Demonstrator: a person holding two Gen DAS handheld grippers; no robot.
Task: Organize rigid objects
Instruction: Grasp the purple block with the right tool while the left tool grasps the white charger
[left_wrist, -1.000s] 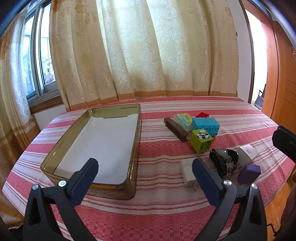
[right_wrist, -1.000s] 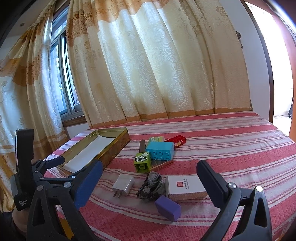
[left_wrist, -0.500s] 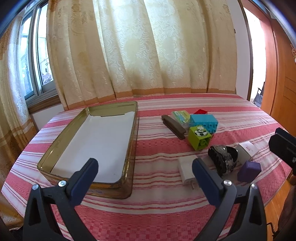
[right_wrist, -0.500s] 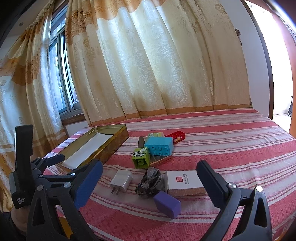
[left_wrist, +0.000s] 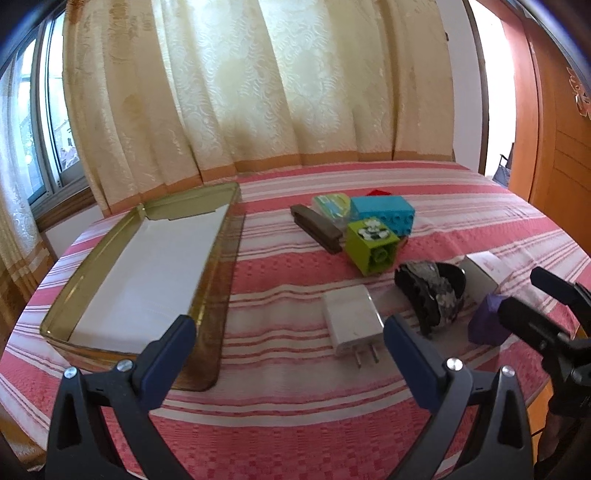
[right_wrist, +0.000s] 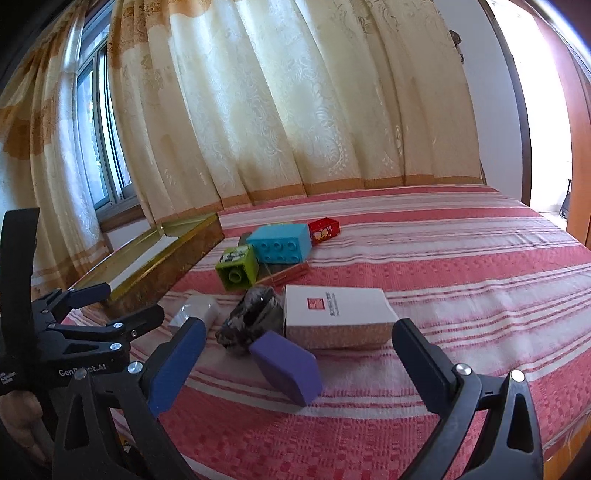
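On table: one tin (left_wrist: 218, 280), one charger (left_wrist: 351, 319), two grippers

Red-striped tablecloth (left_wrist: 280, 266) bears tin (left_wrist: 218, 280), blocks (left_wrist: 382, 214), charger (left_wrist: 351, 319).

Left gripper (left_wrist: 290, 362) and right gripper (right_wrist: 297, 363): black plastic frames, triangular cut-outs, silver screws, dark blue pads (right_wrist: 176, 365). White "GenRobot.AI" lettering on the left body; bare skin of a hand (right_wrist: 18, 413) beneath.
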